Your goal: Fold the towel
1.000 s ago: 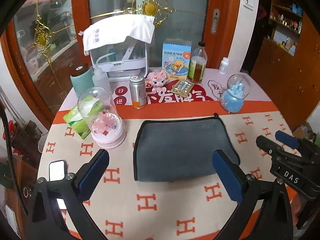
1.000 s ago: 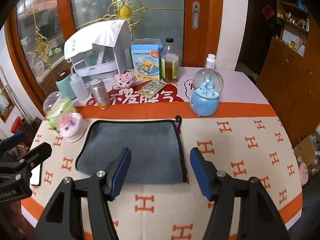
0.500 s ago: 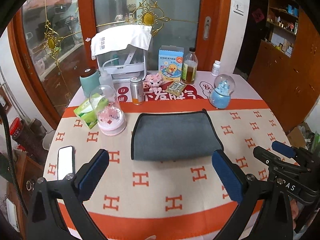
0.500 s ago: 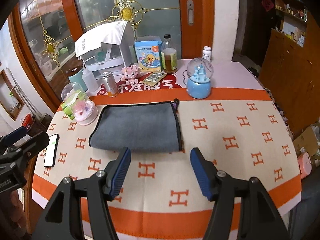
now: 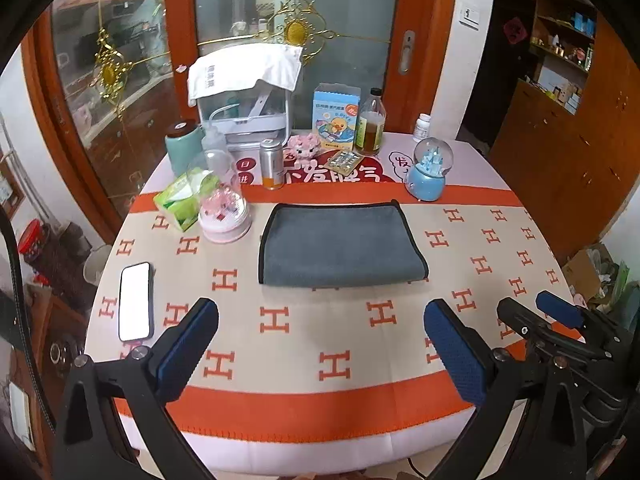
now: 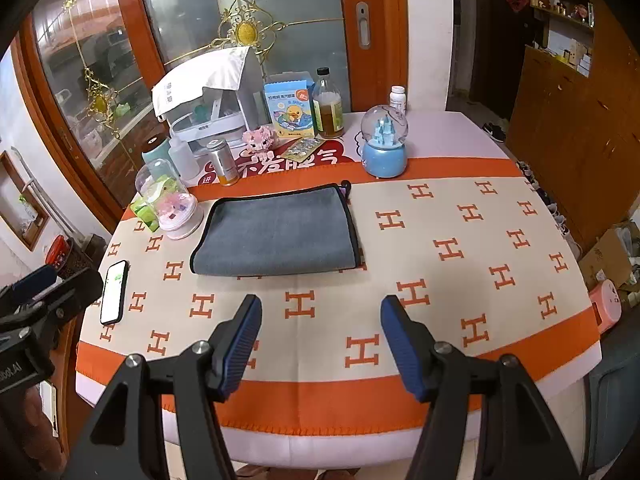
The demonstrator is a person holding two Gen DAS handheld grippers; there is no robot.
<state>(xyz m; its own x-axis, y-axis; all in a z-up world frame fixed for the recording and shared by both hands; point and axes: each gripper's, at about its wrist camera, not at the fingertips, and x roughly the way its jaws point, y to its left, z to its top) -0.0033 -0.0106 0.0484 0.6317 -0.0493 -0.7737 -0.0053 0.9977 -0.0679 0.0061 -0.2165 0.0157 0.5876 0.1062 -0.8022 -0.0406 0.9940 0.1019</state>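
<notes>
A grey towel [image 5: 340, 246] with black edging lies folded flat in the middle of the table; it also shows in the right wrist view [image 6: 276, 232]. My left gripper [image 5: 320, 344] is open and empty, held above the table's near edge, well short of the towel. My right gripper [image 6: 320, 340] is open and empty too, back over the near edge. The right gripper shows at the lower right of the left wrist view [image 5: 560, 320], and the left gripper at the left edge of the right wrist view [image 6: 40, 300].
The table wears an orange and cream cloth [image 5: 480, 248]. A phone [image 5: 136, 302] lies at the left. A pink domed ornament [image 5: 224, 216], tissue pack [image 5: 180, 200], can [image 5: 272, 164], bottle [image 5: 372, 128], blue snow globe [image 5: 428, 172] and white appliance [image 5: 244, 100] stand behind the towel.
Both grippers have drawn back and up from the towel toward the table's near edge. Both stayed open. The towel has not moved.
</notes>
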